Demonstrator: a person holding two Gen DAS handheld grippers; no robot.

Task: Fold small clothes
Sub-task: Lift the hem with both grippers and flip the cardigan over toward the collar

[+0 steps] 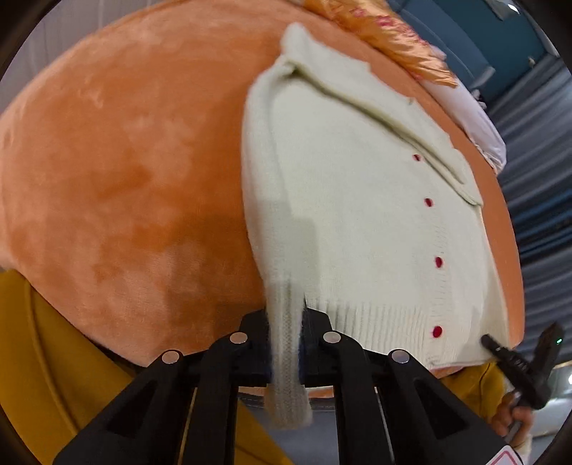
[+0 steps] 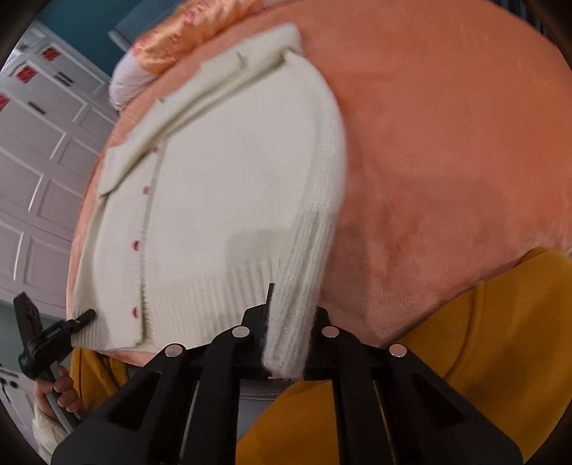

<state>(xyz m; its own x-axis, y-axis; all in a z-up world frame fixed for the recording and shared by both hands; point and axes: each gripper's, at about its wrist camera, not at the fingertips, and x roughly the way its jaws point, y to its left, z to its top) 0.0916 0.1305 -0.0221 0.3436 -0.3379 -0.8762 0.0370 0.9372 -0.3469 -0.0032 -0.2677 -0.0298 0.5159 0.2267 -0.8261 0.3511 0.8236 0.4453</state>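
- A broad, plush orange velvet cushion surface fills both views and serves as the folding bed; a mustard-yellow fabric lies along its near edge.
- The cream knitted cardigan with small red buttons lies face up on the right part of that surface as the left wrist view shows it. Its collar points away and its ribbed hem runs along the near edge.
- A shiny orange satin cloth and a white cloth lie bunched beyond the collar, apart from the work in hand.
- The left gripper is clamped tight on the ribbed cuff of one cream sleeve, which runs down the cardigan's side edge.
- The right gripper is likewise pinched on the ribbed cuff of the other cream sleeve.
- Each gripper's tip also appears in the other's view at the hem corner, with a hand on its grip.
- Judged step: the sleeves are gripped, ready to be folded in over the body.
- The next move probably calls for lifting each cuff just clear and carrying it inward across the button line, laying it flat. Too strong a pull could drag the whole cardigan off the edge.
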